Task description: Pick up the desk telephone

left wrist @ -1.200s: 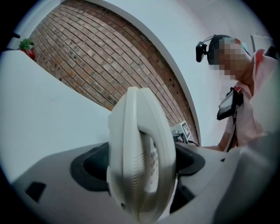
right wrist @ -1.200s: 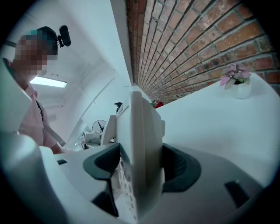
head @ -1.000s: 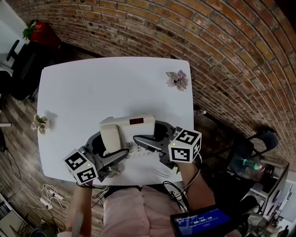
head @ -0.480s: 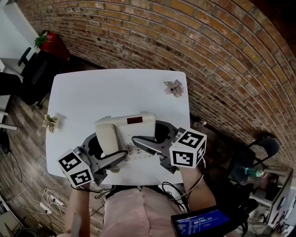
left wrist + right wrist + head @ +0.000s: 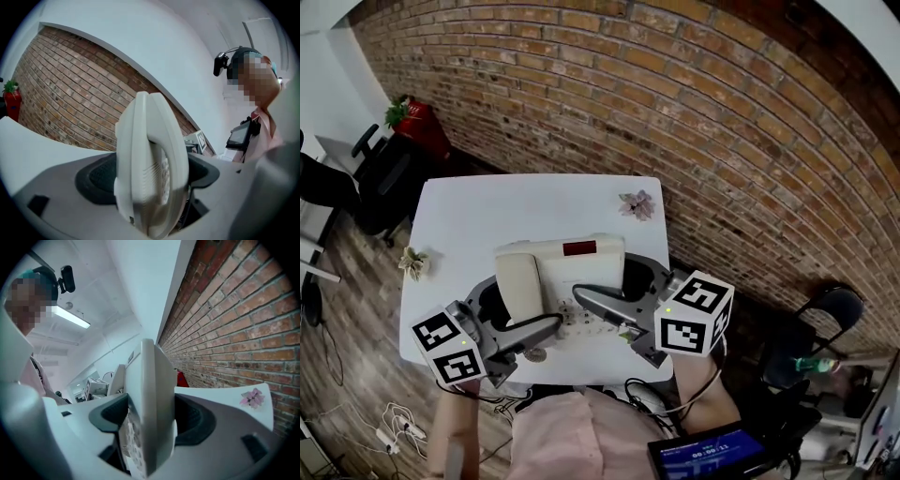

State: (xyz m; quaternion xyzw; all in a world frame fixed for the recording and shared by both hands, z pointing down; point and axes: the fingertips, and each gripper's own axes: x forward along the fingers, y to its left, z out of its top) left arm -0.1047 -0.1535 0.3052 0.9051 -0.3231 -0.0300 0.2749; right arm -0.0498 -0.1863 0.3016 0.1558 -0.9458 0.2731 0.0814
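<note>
The cream desk telephone [image 5: 561,277] with its handset on the left and a small dark red display hangs in the air above the white table [image 5: 487,216], held from both sides. My left gripper [image 5: 523,309] is shut on the telephone's handset side [image 5: 150,178]; its dark pads press both faces. My right gripper [image 5: 614,286] is shut on the telephone's other edge [image 5: 147,413], the keypad showing below the jaws. Both grippers point roughly level. The phone's underside is hidden.
A pink paper flower [image 5: 636,203] lies at the table's far right corner, a small pale flower [image 5: 413,262] at its left edge. A brick wall [image 5: 675,122] runs behind. Black chairs [image 5: 366,178] stand at the left; cables [image 5: 375,422] lie on the floor.
Both grippers have risen together with the telephone, which has left the table. The table now looks smaller and farther below.
</note>
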